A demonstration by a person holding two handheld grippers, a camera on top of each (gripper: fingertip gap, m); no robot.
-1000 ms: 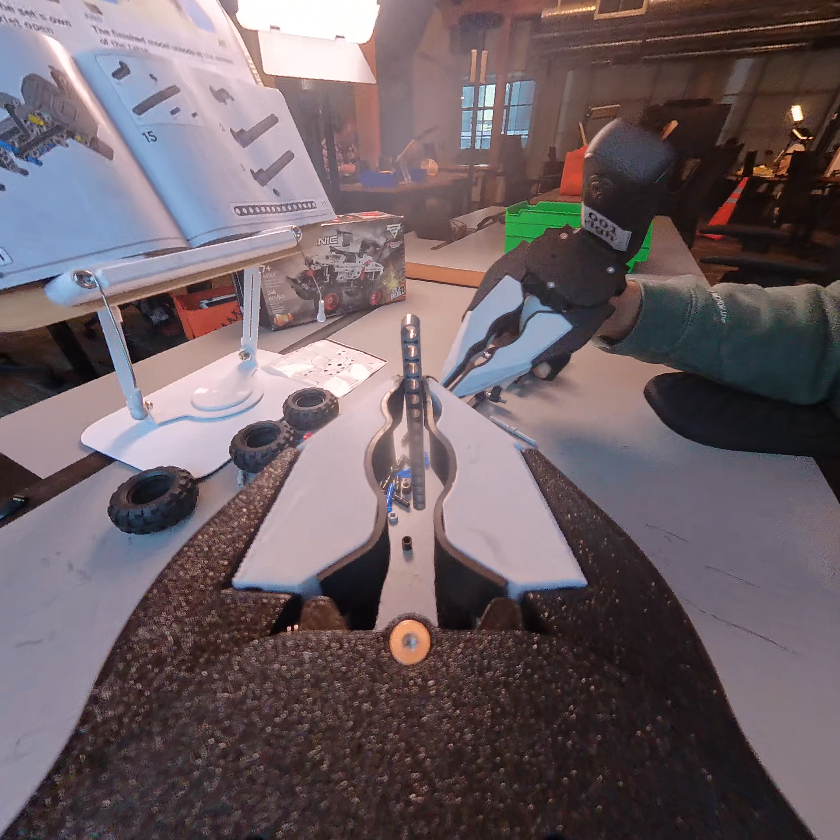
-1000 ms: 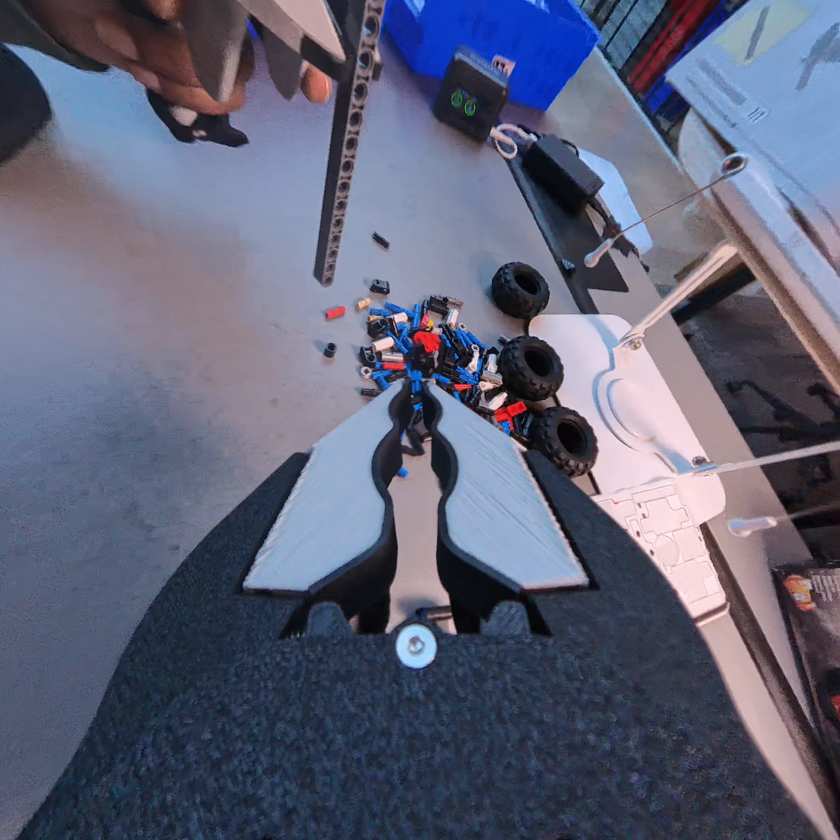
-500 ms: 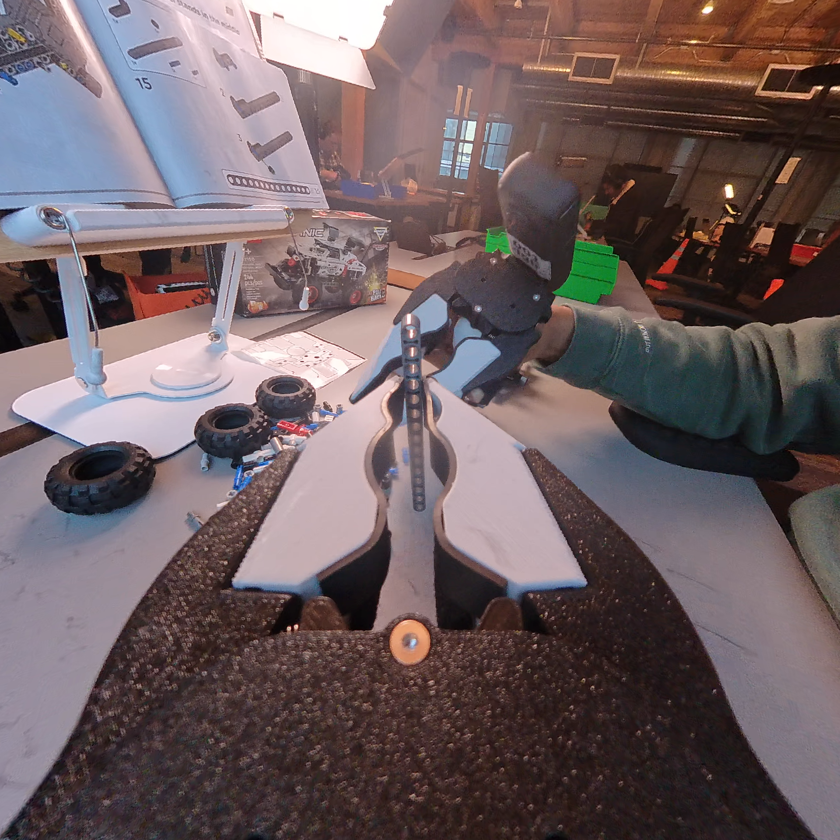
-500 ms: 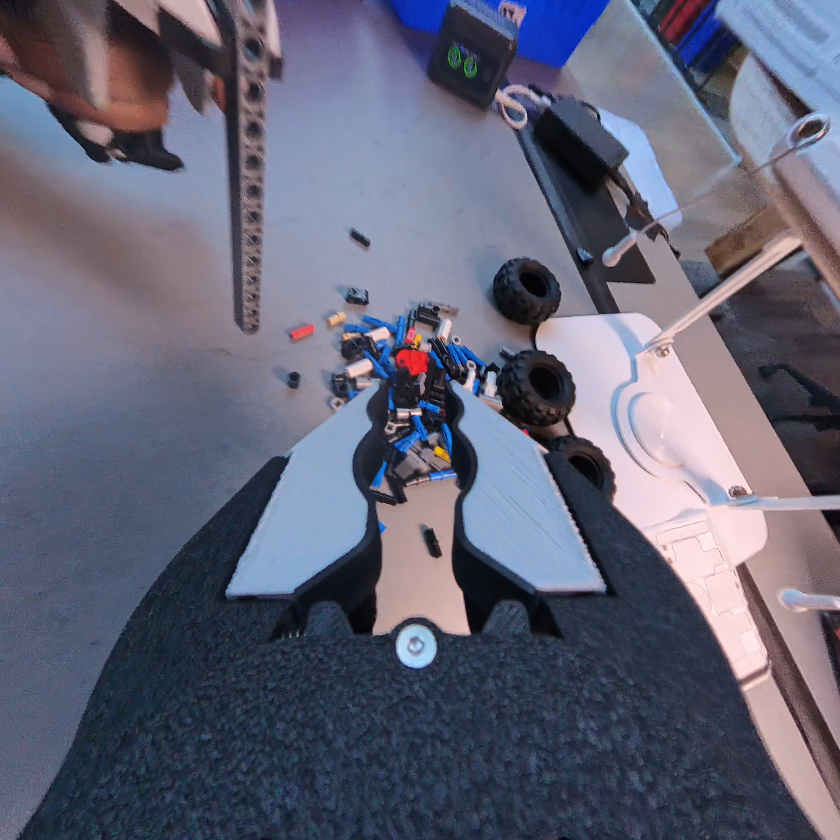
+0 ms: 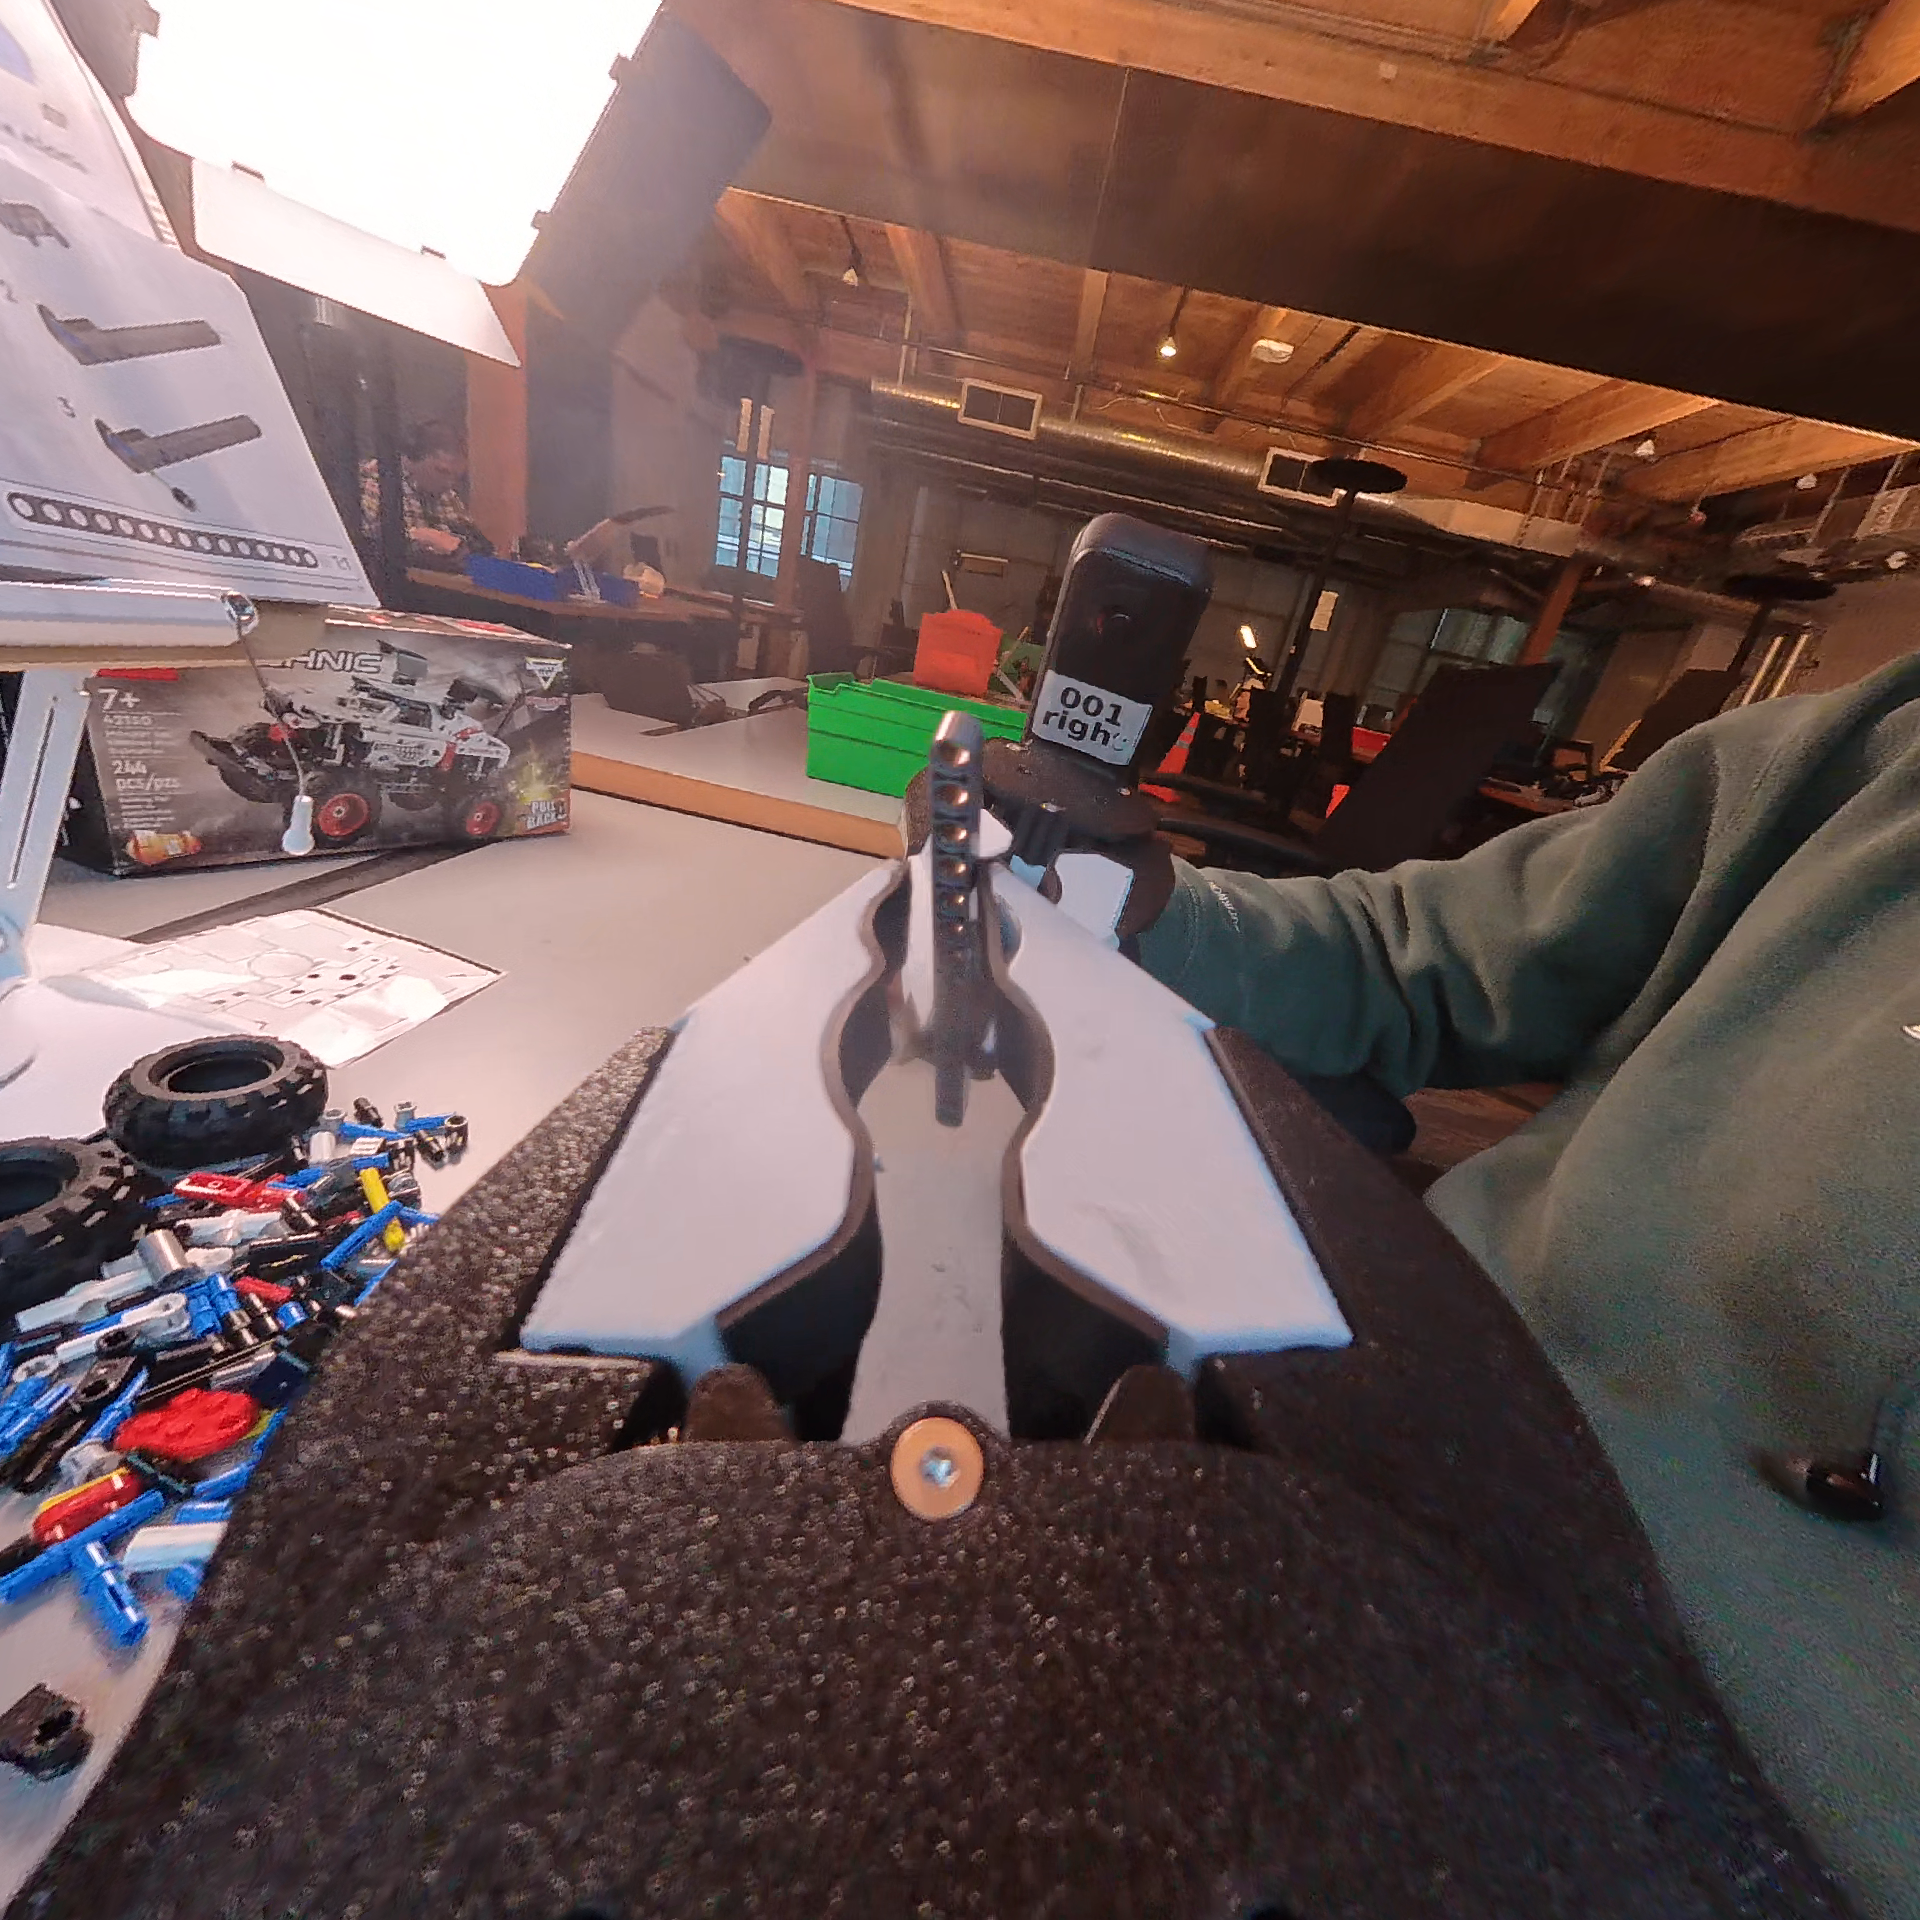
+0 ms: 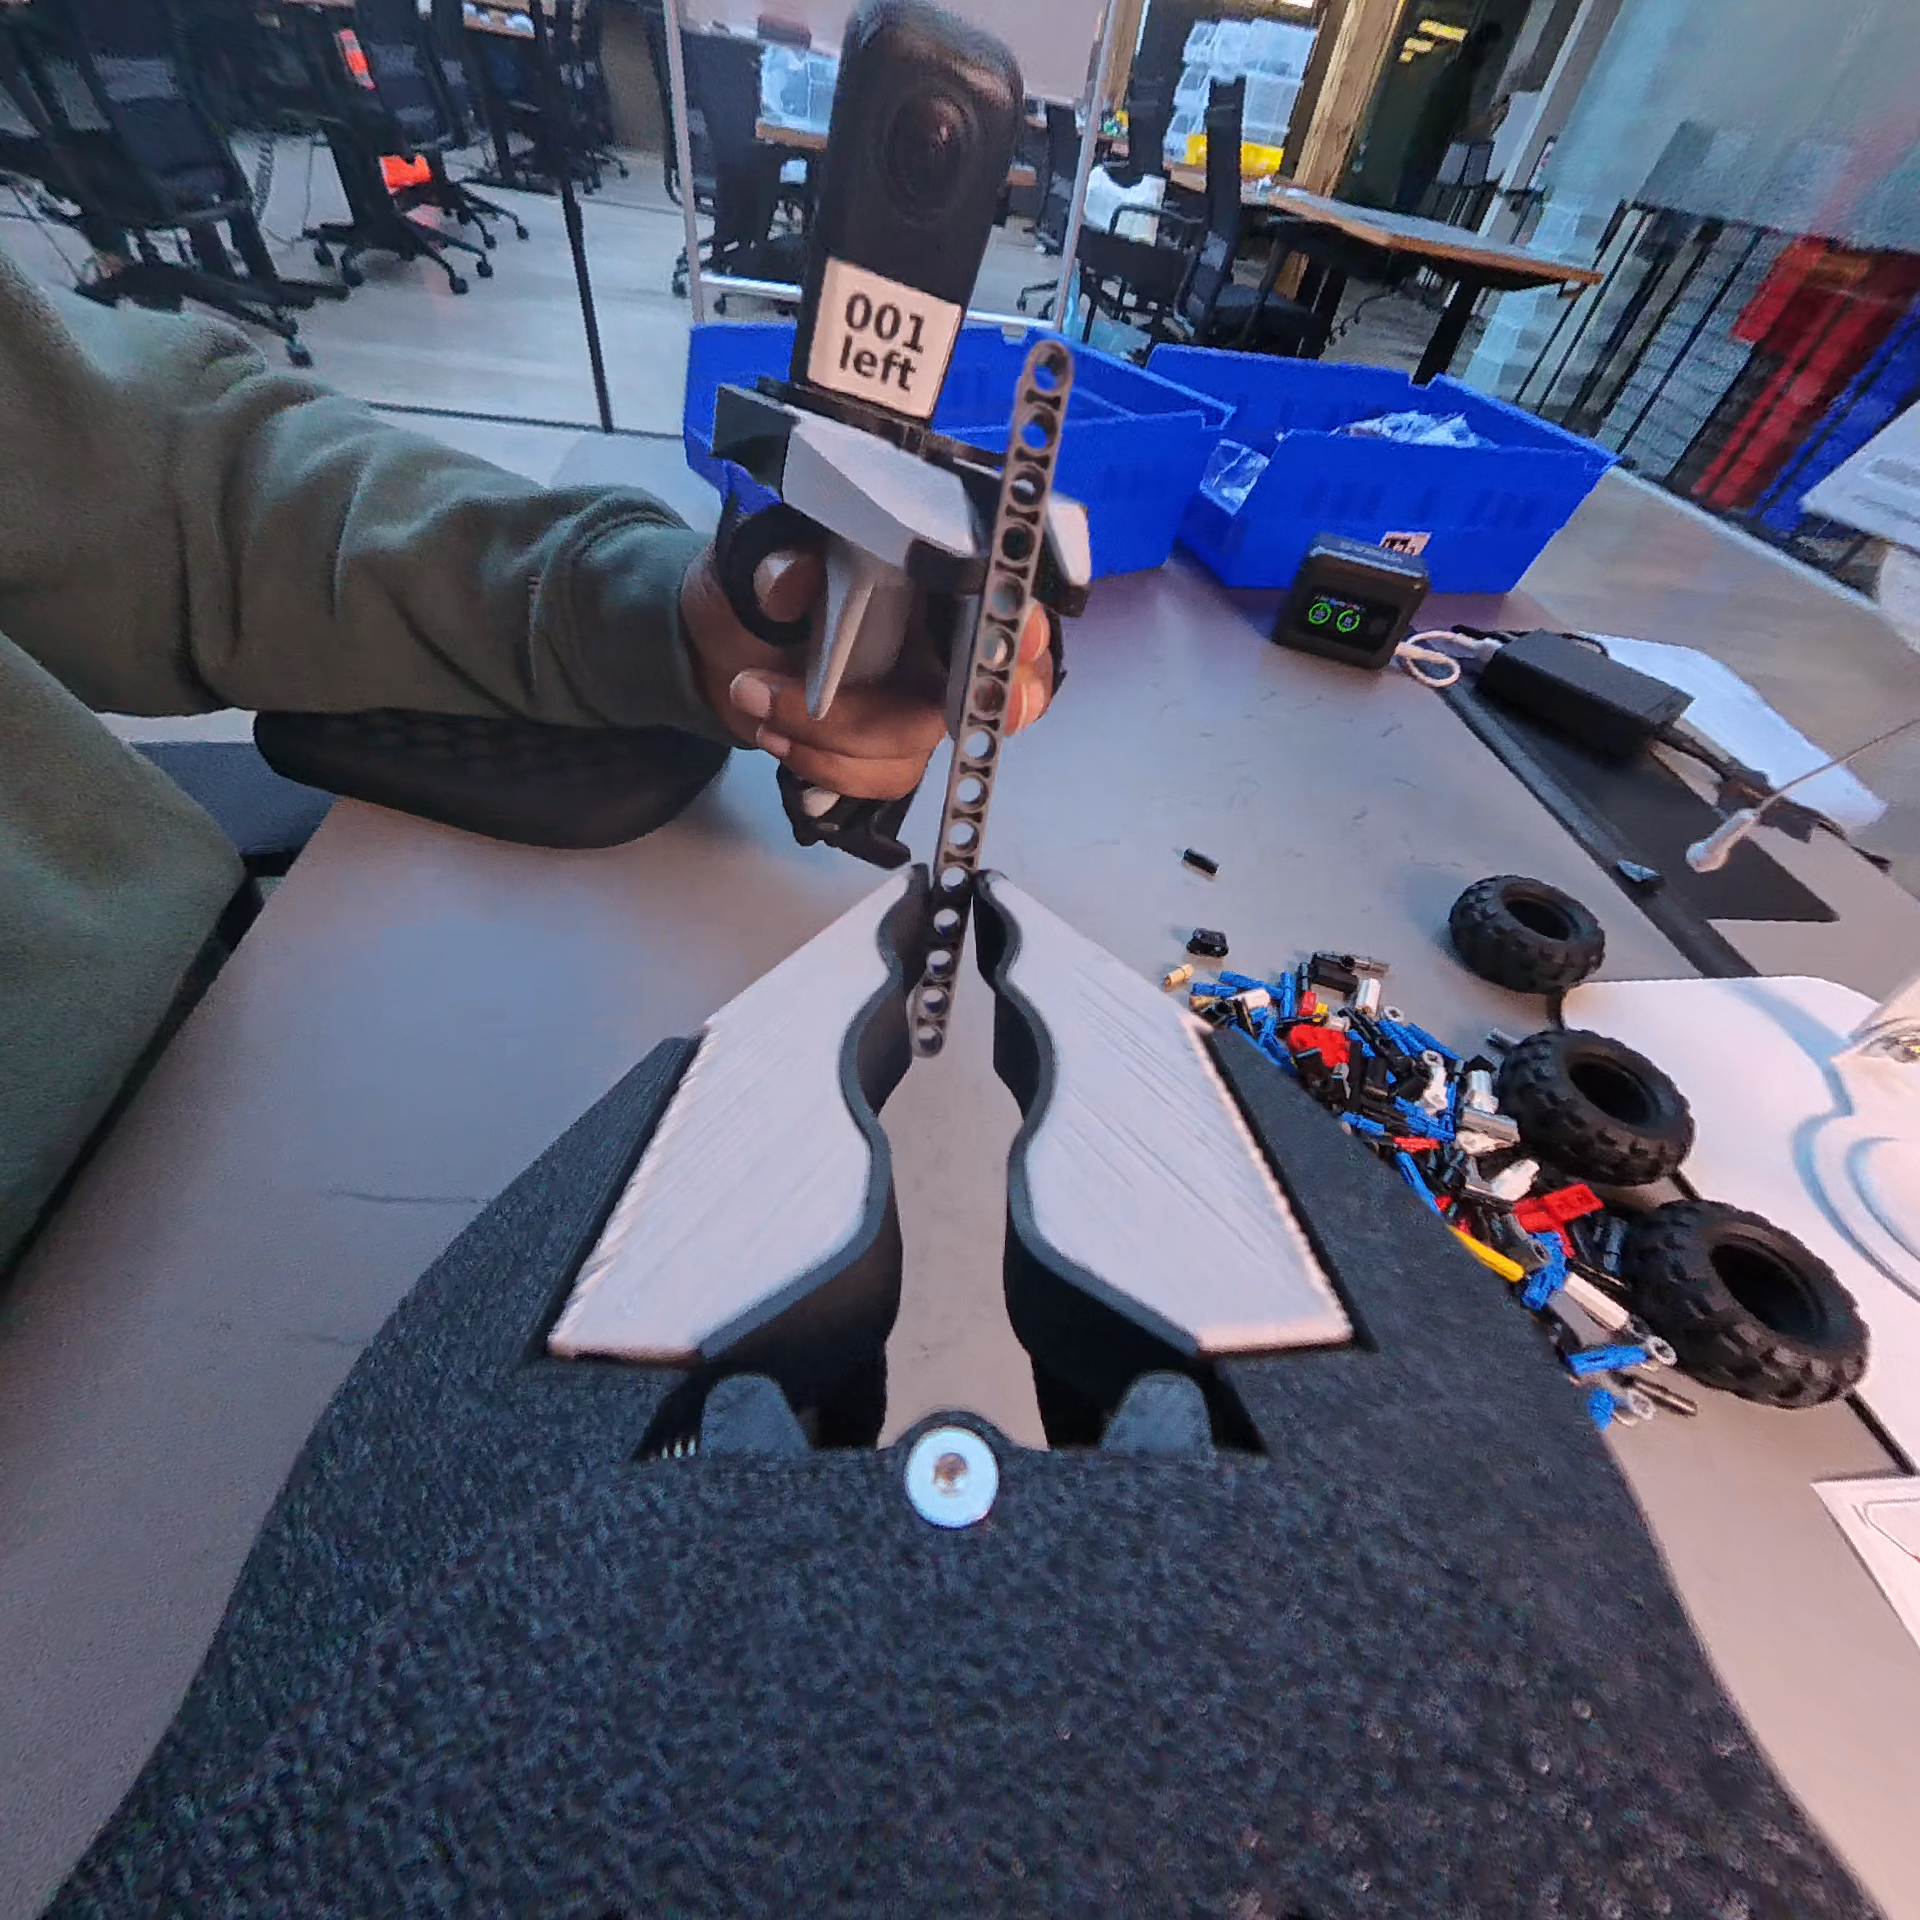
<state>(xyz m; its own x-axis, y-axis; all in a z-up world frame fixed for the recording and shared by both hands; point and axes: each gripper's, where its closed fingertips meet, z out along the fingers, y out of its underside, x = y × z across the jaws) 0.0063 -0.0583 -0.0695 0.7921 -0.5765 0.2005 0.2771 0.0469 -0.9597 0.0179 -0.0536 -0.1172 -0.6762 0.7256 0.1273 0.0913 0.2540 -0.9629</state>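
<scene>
Both grippers meet on one long grey holed beam [image 6: 995, 665]: the left gripper [image 5: 948, 894] clamps its middle, the right gripper [image 6: 948, 883] closes around its lower end, actual contact there too blurry to confirm.

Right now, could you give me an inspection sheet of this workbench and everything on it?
Surface: grey table, lightly scuffed.
Job's things: grey holed beam held upright; pile of small parts; black tyres beside it.
Clutter: toy box, sticker sheet, instruction booklet on a stand, blue bins.
Tools: left tool shut on the beam's middle; right tool appears shut on its lower end.
Cables: black adapter with lead; white cable by a small black device.
Surroundings: workshop desks and office chairs.
</scene>
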